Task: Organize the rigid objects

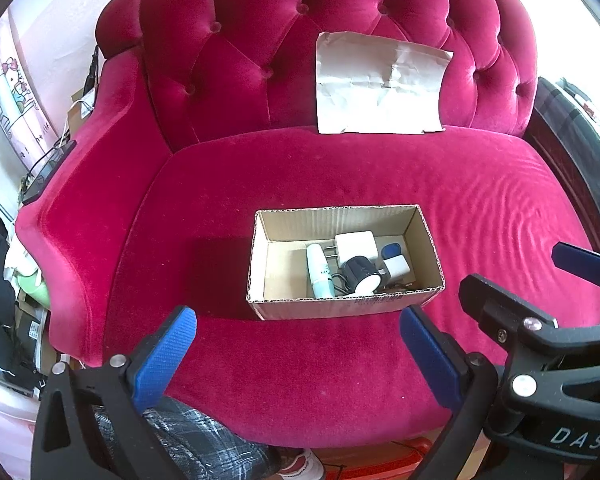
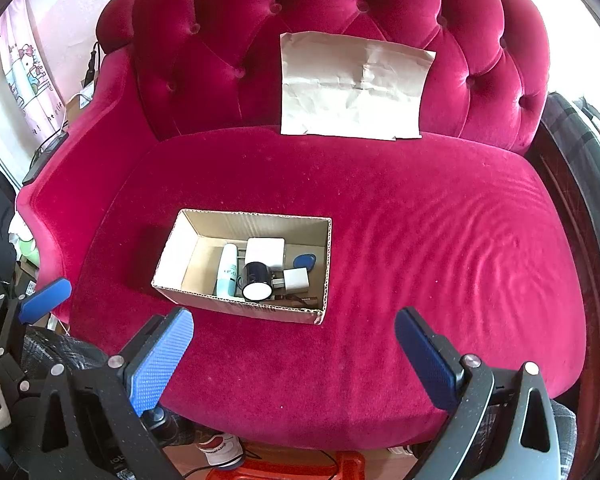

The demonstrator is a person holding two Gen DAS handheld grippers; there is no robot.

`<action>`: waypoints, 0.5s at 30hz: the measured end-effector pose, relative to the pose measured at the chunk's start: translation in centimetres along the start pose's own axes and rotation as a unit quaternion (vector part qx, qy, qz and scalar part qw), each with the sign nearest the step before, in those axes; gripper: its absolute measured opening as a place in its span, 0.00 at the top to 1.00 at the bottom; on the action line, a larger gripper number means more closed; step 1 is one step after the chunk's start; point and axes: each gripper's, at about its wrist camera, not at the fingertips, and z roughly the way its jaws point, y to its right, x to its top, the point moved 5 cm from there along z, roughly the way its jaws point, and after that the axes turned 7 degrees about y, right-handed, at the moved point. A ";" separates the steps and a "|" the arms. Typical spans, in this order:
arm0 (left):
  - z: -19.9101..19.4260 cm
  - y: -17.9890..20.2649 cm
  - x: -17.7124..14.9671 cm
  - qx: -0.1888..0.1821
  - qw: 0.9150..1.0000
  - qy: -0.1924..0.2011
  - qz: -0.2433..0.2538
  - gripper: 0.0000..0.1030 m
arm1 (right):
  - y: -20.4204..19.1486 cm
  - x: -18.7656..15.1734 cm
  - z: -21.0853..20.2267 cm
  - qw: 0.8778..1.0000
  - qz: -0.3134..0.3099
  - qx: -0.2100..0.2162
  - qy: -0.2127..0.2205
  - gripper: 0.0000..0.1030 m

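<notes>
Blue-padded and spread wide, the left gripper [image 1: 298, 354] held nothing, hovering over the front of the seat just short of the cardboard box [image 1: 428, 240]; the right gripper [image 2: 294, 358] was equally wide and empty, nearer than the box and off to its right-hand side.

Beyond them sat the box itself, open-topped on the red velvet sofa [image 2: 440, 240], with the rigid objects already gathered inside — a pale tube [image 1: 319, 270] lying lengthwise at the left of the cluster, a dark cylinder [image 1: 360, 274] on its side with its white end facing forward, a large white charger [image 1: 356, 248] behind that, a small white charger [image 1: 397, 268] and a blue key fob [image 1: 392, 249] toward the box's right wall. No loose item showed on the cushion around the box.

By my reading the sorting was at or near its finish, so the sensible care was restraint — any further reach should have come straight down from above the box, clear of its flimsy near wall, which a nudge could slide on the soft velvet.

Farthest from the box, a creased sheet of paper [image 2: 352, 88] leaned against the tufted backrest.
</notes>
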 end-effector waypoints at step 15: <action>-0.6 0.0 0.2 0.002 1.000 0.006 -0.002 0.00 | 0.0 0.1 -0.4 1.000 0.004 0.001 0.007 0.00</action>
